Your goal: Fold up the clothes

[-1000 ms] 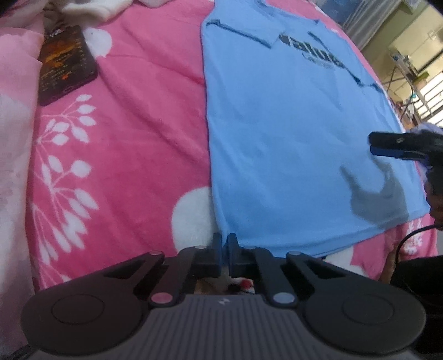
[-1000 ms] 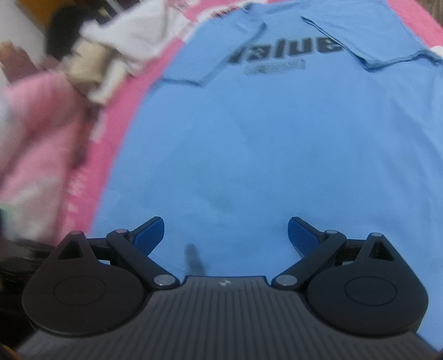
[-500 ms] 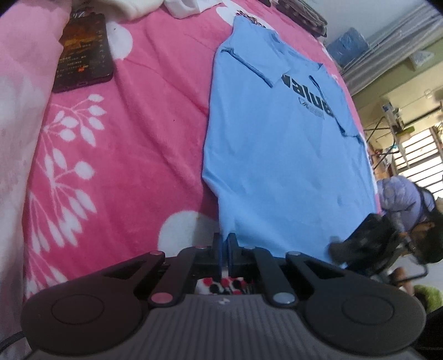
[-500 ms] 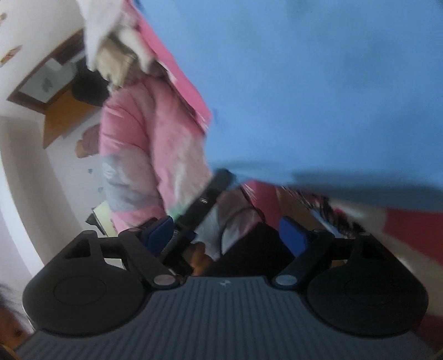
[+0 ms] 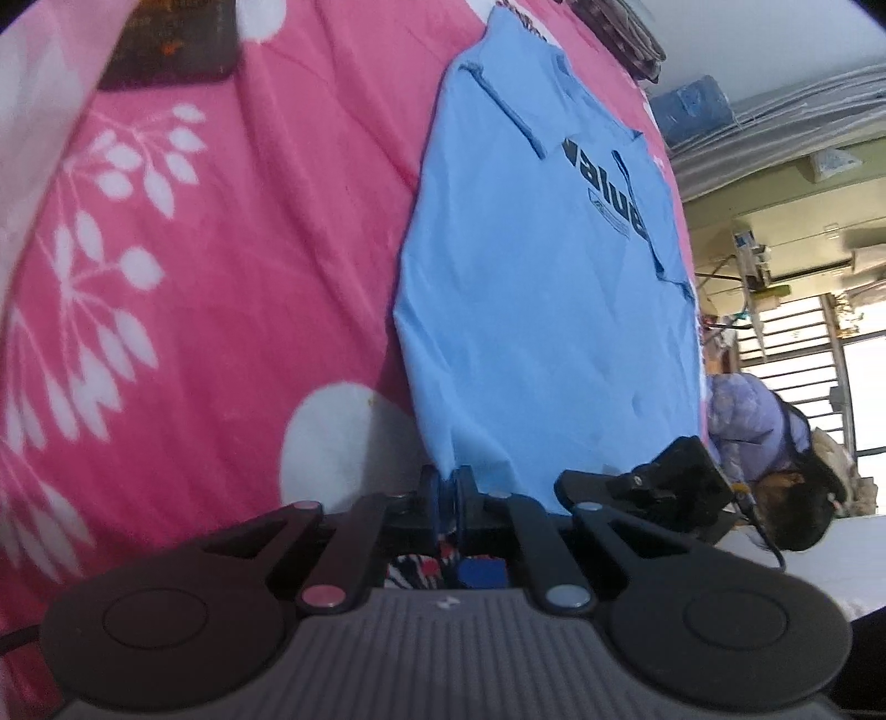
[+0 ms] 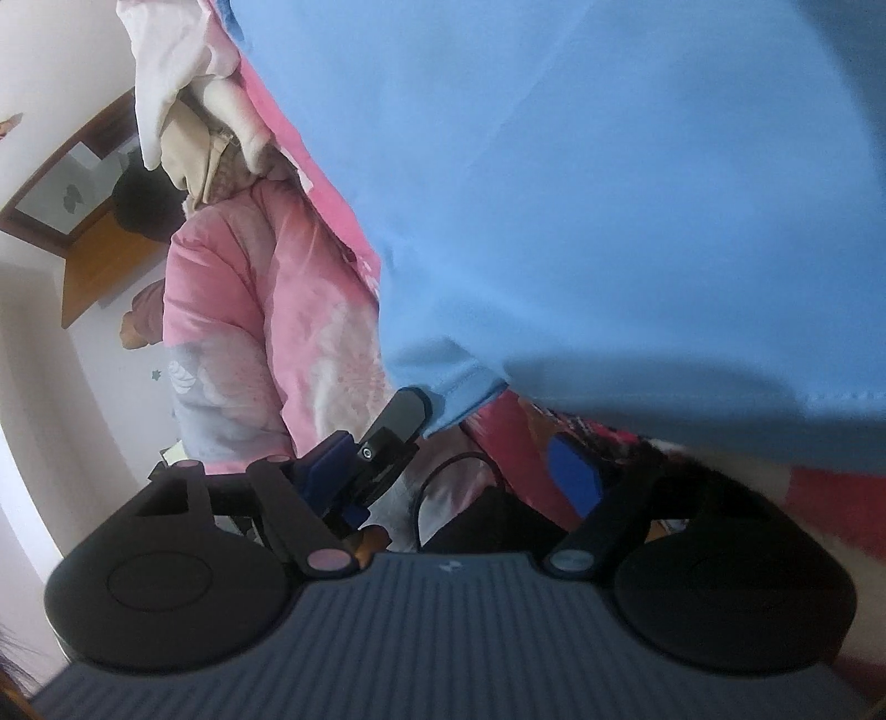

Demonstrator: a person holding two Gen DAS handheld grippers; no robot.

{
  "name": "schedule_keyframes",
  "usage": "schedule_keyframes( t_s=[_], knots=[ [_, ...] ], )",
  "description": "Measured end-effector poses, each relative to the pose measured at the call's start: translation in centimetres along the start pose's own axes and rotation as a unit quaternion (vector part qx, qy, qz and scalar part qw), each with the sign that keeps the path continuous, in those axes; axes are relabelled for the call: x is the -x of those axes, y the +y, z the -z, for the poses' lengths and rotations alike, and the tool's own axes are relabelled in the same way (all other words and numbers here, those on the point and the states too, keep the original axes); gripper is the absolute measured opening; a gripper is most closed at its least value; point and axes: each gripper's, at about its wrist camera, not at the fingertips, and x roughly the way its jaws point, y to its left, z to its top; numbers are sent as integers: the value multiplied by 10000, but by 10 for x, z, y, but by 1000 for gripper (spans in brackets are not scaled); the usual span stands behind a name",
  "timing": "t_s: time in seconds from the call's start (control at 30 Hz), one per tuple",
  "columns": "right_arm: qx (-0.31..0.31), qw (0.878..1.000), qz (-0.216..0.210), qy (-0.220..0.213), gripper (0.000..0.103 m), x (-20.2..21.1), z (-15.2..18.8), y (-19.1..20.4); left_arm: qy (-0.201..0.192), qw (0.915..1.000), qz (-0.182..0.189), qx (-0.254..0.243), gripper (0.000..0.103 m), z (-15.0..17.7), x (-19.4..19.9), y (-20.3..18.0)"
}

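Premises: a lived-in bedroom in a home. The landmark is a bed spread with a pink floral blanket (image 5: 210,266). On it lie a blue T-shirt (image 5: 531,310), a dark phone (image 5: 171,50) near its far edge, and a pile of pale clothes (image 6: 183,83). Beyond the bed's side stand a barred window (image 5: 797,343) and a wood-framed mirror (image 6: 66,188) on a pale wall.

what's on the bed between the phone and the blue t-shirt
Only bare pink floral bedspread lies between phone and t-shirt, seen in the left wrist view.
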Motion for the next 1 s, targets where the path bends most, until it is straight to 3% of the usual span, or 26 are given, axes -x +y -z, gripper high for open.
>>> schedule_keyframes(
  t_s=[0.23,0.4,0.53,0.63,0.77,0.87,0.9,1.0],
  knots=[
    [342,9992,199,-15,73,15,3,10,28,9999,-142,-37,12,3,-8,5],
    [884,9953,160,-356,75,59,8,33,47,9998,-178,-82,11,4,-10,6],
    [1091,9886,-170,-1025,75,117,15,46,54,9992,-339,-217,10,3,-14,2],
    [1137,9767,-207,-1808,75,179,25,45,76,9984,-474,-295,10,3,-17,-1],
    [1489,9312,553,-3280,74,273,55,44,74,9971,-637,-417,10,3,-19,-4],
    [1698,8814,1273,-4220,71,326,78,43,108,9958,-759,-501,10,3,-22,-7],
    [1748,8675,1506,-4406,68,338,81,41,122,9953,-798,-541,10,3,-23,-8],
    [1738,8460,1991,-4631,59,354,80,33,126,9935,-898,-688,12,4,-24,-12]
  ],
)
